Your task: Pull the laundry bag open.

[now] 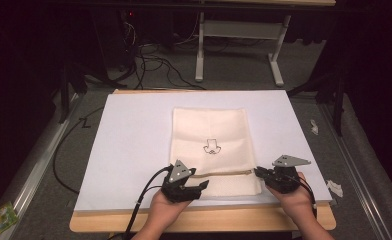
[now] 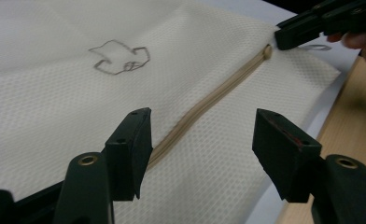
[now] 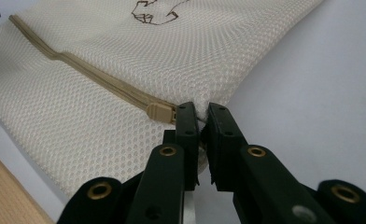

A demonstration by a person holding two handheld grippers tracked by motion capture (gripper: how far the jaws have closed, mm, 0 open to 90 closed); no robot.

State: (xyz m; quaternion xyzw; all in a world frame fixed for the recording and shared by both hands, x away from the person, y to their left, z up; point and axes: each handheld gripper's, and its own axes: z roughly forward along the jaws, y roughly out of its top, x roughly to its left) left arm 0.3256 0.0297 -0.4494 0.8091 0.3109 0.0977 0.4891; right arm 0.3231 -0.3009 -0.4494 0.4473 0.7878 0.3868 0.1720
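Left side first: the left gripper (image 1: 200, 186) hovers over the near left part of the mesh bag (image 1: 211, 136), jaws spread with nothing between them, the zipper (image 2: 204, 101) running underneath; the bag lies flat on the white sheet (image 1: 134, 145) in the middle of the table (image 1: 199, 222), its near edge toward the person. Moving right along that tan zipper, the slider (image 3: 160, 112) sits at the far right end; there the right gripper (image 3: 203, 122) is pinched tight on the bag's corner just beside the slider. Likely light, limp and floppy, this mesh; it'll bunch if dragged; best gripped at seam, corner or zipper tape, not mid-panel.
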